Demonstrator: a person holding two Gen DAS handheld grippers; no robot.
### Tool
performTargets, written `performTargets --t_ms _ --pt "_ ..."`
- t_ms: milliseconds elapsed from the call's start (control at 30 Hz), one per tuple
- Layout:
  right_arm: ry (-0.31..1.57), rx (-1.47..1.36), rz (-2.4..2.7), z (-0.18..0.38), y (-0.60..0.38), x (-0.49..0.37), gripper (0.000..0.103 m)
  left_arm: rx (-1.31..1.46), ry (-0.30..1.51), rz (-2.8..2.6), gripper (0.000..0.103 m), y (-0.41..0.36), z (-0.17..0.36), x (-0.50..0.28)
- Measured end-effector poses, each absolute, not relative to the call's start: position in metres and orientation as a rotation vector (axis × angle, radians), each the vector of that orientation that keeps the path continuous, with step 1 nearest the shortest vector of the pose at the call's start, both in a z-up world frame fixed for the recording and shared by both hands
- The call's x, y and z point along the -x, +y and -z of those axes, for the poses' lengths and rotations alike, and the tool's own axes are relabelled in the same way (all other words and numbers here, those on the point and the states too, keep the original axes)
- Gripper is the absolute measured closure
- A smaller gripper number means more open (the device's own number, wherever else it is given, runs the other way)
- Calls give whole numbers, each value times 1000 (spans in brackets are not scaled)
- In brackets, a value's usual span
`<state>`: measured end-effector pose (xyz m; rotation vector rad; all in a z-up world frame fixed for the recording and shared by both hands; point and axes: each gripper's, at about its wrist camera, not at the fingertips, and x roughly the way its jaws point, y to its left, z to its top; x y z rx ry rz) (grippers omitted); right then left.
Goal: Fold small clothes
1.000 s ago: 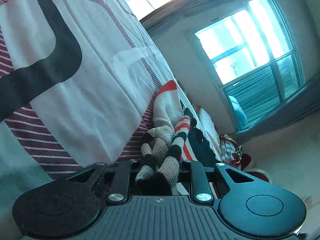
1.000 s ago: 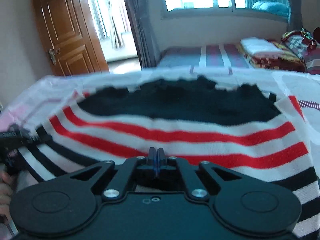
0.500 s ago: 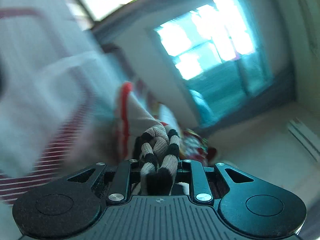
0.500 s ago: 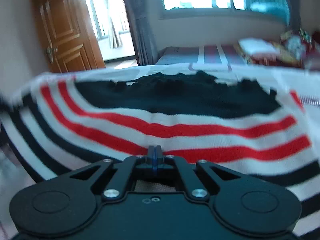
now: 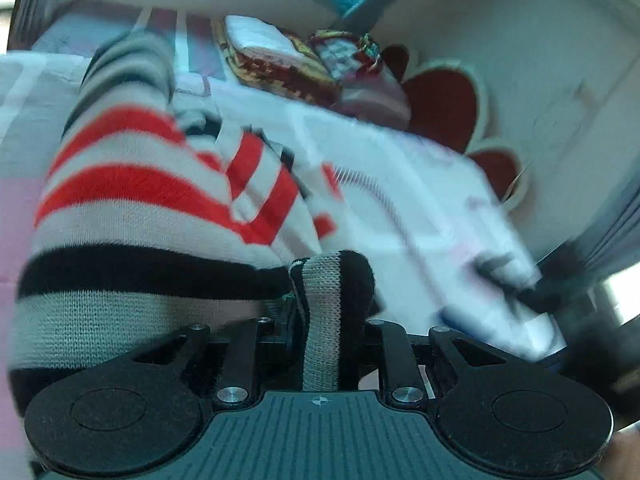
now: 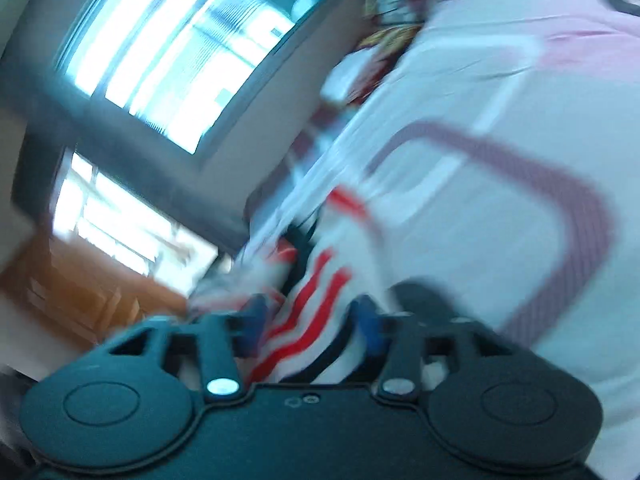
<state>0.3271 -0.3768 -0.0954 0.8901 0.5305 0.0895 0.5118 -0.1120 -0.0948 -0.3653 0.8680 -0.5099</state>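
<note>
Change: a second ago the right tool point(image 6: 310, 320) was pinched tight on the striped sweater point(image 5: 132, 216); now its blue fingertips point(image 6: 366, 322) stand apart with the cloth lying loose between them, so that edge looks released.
Meaning: likely one fold has just been laid over and the right side is done with it.
Left tool point(image 5: 328, 300): clamped on a bunched black-and-grey hem, as it was before.
Sweater: heaped in folds on the bed point(image 6: 500, 168), just ahead of both tools.
Pose: both views have swung sharply and are blurred; the right tool is tilted hard, window point(image 6: 168, 60) up to its left, bed to its right.
Background: pillows point(image 5: 280, 56) lie beyond, well apart.
</note>
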Motion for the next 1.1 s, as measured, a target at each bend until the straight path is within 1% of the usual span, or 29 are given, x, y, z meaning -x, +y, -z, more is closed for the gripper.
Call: performTargets --t_ms 33,100,133,200,267,300,367,467,600,667,700,767,800,833,867,967,1033,1100 --pt "519 -905 -93 91 -384 -322 35 359 848 525 57 -113 87 -505" --pt "510 -925 -114 84 -393 -315 33 430 784 604 33 -99 65 -488" --pt "512 -935 -134 82 -394 -315 32 441 729 616 31 -87 51 -477" --pt "542 -955 -184 83 -389 -317 30 442 676 613 31 -60 33 -464" --pt "597 -981 -252 87 -378 -326 28 431 625 520 31 -24 26 -465" --pt "634 -1000 -285 92 -371 -331 28 390 628 442 31 -9 27 -470" --pt "686 -1033 -314 100 -360 -340 27 389 692 335 31 19 41 -484" --pt "763 -1046 -327 112 -353 -361 27 439 753 297 31 39 62 -493" --pt "804 -1068 -367 121 -348 -384 28 392 777 291 31 23 86 -499" --pt "821 -997 -377 116 -339 -395 28 388 771 276 31 21 89 -505" --pt "841 -914 -376 111 -330 -403 30 376 772 266 31 18 89 -506" --pt "887 -717 -371 107 -306 -409 53 360 787 266 31 14 89 -509" --pt "897 -597 -355 103 -292 -412 58 354 793 271 31 14 91 -510" --pt "876 -505 -342 97 -282 -409 73 350 791 266 31 13 89 -511" --pt "848 -413 -337 90 -273 -407 80 347 782 268 31 15 85 -508" --pt "685 -216 -331 59 -257 -384 83 314 732 273 31 7 76 -508" --pt "563 -146 -324 39 -255 -364 83 298 733 288 31 -3 75 -515" --pt "474 -89 -296 32 -258 -346 83 247 746 292 31 -17 76 -519"
